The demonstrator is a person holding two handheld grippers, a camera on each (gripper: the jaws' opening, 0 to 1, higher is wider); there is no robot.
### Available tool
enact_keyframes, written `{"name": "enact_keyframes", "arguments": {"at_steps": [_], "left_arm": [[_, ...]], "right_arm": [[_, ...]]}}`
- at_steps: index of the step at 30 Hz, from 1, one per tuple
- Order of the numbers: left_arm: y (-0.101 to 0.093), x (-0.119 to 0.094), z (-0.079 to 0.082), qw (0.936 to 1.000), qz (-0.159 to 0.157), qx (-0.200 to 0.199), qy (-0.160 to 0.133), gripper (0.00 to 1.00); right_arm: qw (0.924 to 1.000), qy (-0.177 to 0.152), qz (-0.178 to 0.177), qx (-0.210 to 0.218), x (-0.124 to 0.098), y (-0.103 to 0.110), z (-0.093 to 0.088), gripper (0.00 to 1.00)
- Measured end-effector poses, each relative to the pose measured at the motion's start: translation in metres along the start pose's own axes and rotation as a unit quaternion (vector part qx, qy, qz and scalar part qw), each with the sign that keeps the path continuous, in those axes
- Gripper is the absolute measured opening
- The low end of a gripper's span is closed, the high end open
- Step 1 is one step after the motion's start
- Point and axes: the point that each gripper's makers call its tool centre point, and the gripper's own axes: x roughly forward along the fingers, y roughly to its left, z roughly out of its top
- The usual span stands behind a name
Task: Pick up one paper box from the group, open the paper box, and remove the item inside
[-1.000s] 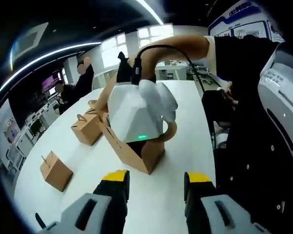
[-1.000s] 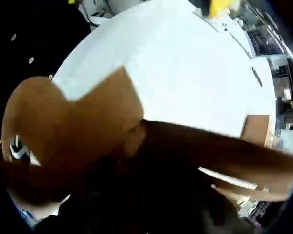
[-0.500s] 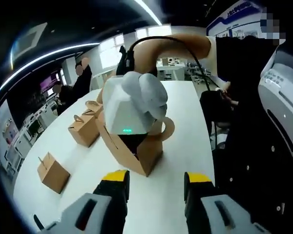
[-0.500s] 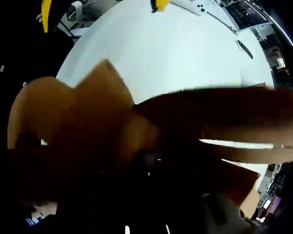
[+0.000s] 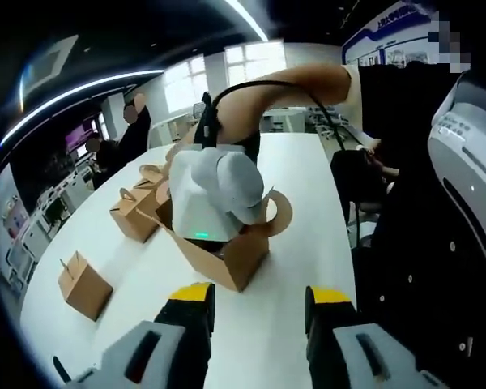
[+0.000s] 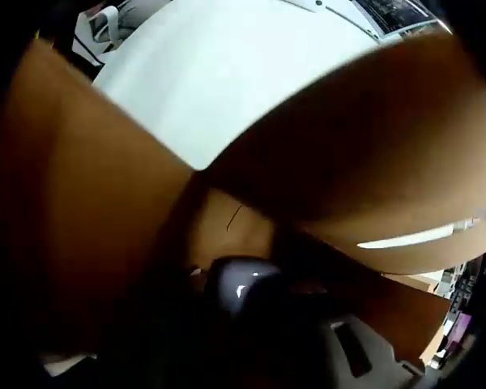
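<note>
Reaching into upright open paper box (image 5: 227, 251), right gripper (image 5: 215, 194), grip unseen; left gripper (image 5: 255, 304) agape, empty.

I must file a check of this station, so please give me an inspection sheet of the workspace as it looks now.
Surface: white table, bare in front of the left gripper.
Job's things: open paper box, flaps up; dark glossy item inside it; closed paper boxes farther left.
Clutter: nothing seen.
Grippers: left gripper jaws open, hovering, holding nothing; right gripper reaching down into the open box, jaw state cannot be told.
Cables: black cable arching over the right gripper.
Surroundings: people seated at the far edge, windows behind.
</note>
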Motion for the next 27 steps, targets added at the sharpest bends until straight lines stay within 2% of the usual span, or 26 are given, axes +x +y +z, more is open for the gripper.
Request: {"name": "enact_keyframes", "arguments": {"at_steps": [2,9,14,16,17,19,20,25,27], "left_arm": [[-0.001,0.000,0.001,1.0000,-0.001,0.000,0.000,0.46],[-0.003,-0.002,0.003,1.0000,0.001,0.001,-0.002,0.46],[-0.005,-0.002,0.005,1.0000,0.001,0.003,-0.002,0.46],[-0.006,-0.002,0.006,1.0000,0.000,0.005,-0.003,0.46],[-0.007,-0.002,0.007,1.0000,0.000,0.005,-0.003,0.46],[-0.008,-0.002,0.007,1.0000,-0.001,0.006,-0.004,0.46],[-0.009,-0.002,0.006,1.0000,-0.002,0.007,-0.003,0.46],[-0.009,-0.001,0.005,1.0000,-0.004,0.006,-0.001,0.46],[-0.008,-0.001,0.004,1.0000,-0.005,0.005,-0.001,0.46]], "right_arm": [[0.9998,0.007,0.002,-0.019,-0.001,0.001,-0.002,0.33],[0.9999,-0.001,-0.001,-0.017,-0.009,-0.002,-0.002,0.30],[0.9994,-0.029,-0.011,-0.012,-0.024,-0.007,0.005,0.19],[0.9995,-0.012,-0.006,-0.030,-0.019,-0.004,-0.001,0.21],[0.9993,-0.001,-0.003,-0.037,-0.016,-0.002,-0.005,0.24],[0.9981,0.021,0.003,-0.058,-0.012,0.002,-0.014,0.37],[0.9971,0.027,0.003,-0.071,-0.010,0.003,-0.017,0.38],[0.9975,0.025,0.004,-0.066,-0.021,0.002,-0.018,0.41],[0.9974,0.029,0.002,-0.066,-0.016,0.000,-0.020,0.43]]}}
